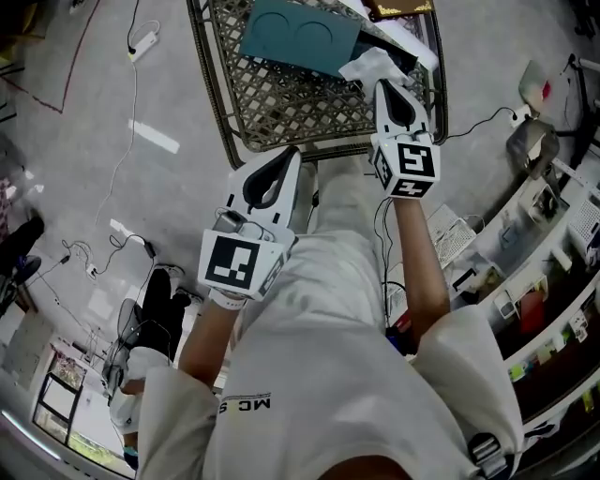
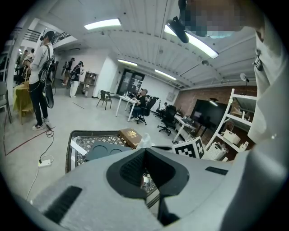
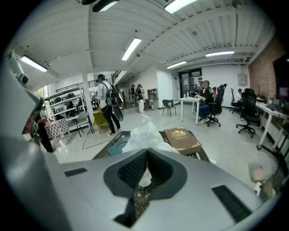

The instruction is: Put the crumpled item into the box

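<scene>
A white crumpled item (image 1: 370,66) lies at the far right of a lattice-topped table (image 1: 281,108), beside a teal tray (image 1: 300,33) with two round hollows and a brown gold-printed box (image 1: 405,7). My right gripper (image 1: 386,87) reaches over the table edge with its tips on the item. Its jaws are pressed together in the right gripper view (image 3: 146,152), and the crumpled item (image 3: 142,135) bulges just past and between them. My left gripper (image 1: 289,157) hangs shut and empty at the table's near edge, and the left gripper view (image 2: 145,152) shows nothing between its jaws.
The brown box (image 3: 181,139) sits closed, right of the crumpled item. A power strip (image 1: 141,42) and cables lie on the floor to the left. Shelves (image 1: 553,234) run along the right. People, chairs and desks stand farther off in the room.
</scene>
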